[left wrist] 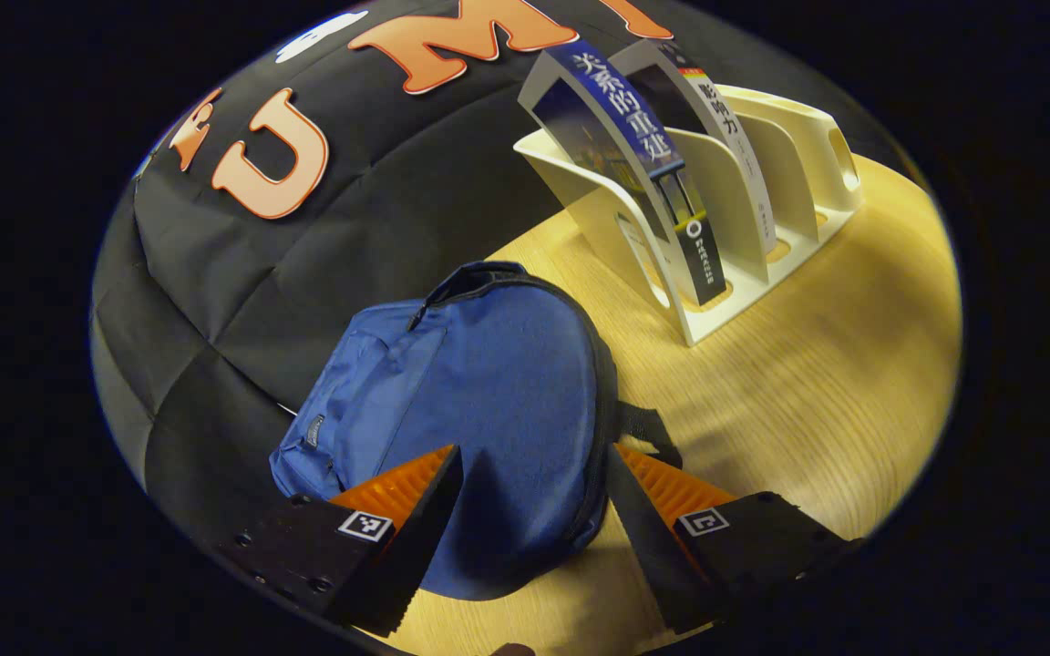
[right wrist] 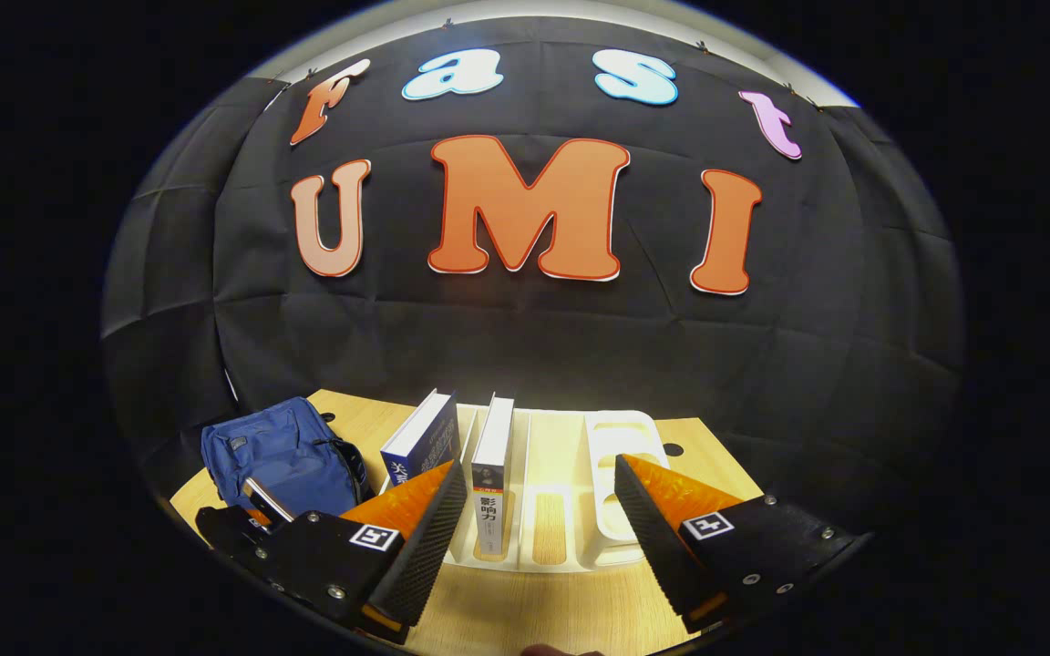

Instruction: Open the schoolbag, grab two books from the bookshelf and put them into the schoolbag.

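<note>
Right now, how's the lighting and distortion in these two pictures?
Left gripper view: warm light on the table, the schoolbag casts a shadow, fisheye bends the bookshelf. Right gripper view: bright glare washes out the bookshelf, wall dim.

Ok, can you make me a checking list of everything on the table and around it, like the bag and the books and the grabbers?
Surface: wooden table, pale grain.
Job's things: blue schoolbag lying on the table, looks zipped shut; cream bookshelf beside it; blue book and white book leaning in its slots.
Clutter: nothing seen.
Grippers: left gripper open, hanging over the schoolbag; right gripper open, facing the bookshelf, white book between its fingers' line, not touched.
Cables: nothing seen.
Surroundings: black cloth wall behind the table.
</note>
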Demonstrator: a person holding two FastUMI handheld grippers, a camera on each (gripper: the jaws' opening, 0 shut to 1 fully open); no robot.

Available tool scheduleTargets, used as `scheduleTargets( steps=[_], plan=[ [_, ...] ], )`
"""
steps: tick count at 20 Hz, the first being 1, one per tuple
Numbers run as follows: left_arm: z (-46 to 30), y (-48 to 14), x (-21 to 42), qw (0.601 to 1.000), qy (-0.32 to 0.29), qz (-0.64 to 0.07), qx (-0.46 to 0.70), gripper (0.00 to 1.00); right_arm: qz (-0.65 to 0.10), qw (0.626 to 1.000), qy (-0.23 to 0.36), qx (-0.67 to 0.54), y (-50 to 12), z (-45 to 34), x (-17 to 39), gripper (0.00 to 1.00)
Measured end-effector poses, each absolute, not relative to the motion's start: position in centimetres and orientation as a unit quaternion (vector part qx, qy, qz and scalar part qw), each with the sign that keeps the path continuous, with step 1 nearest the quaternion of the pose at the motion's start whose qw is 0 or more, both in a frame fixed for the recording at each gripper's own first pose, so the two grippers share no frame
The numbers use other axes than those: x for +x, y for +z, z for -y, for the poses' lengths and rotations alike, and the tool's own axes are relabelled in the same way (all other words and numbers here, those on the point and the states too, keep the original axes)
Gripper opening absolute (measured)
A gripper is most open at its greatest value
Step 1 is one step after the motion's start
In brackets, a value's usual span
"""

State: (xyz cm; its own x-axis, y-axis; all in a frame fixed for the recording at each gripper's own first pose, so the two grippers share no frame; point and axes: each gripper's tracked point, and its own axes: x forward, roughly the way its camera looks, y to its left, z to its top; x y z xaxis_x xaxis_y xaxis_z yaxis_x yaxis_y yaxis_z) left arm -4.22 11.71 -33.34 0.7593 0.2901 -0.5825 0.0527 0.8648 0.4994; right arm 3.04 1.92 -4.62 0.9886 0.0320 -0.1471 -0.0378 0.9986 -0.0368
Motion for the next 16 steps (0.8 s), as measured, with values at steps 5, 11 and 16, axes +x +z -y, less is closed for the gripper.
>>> scheduleTargets(
  steps=[5, 11, 16],
  plan=[
    [-12.6, -31.2, -3.4, 0.9, 0.074, -0.318, 0.289, 0.95, -0.071, 0.997, 0.021, -0.019, -4.3, -2.4, 3.7, 0.97],
    [-13.3, -31.6, -2.9, 0.887, 0.063, -0.336, 0.31, 0.65, -0.077, 0.996, 0.038, -0.022, -4.2, -4.1, 4.9, 0.97],
    [-13.9, -32.6, -3.2, 0.878, 0.039, -0.384, 0.283, 0.11, -0.104, 0.991, 0.081, -0.027, -4.7, -8.0, 6.5, 0.97]
  ],
)
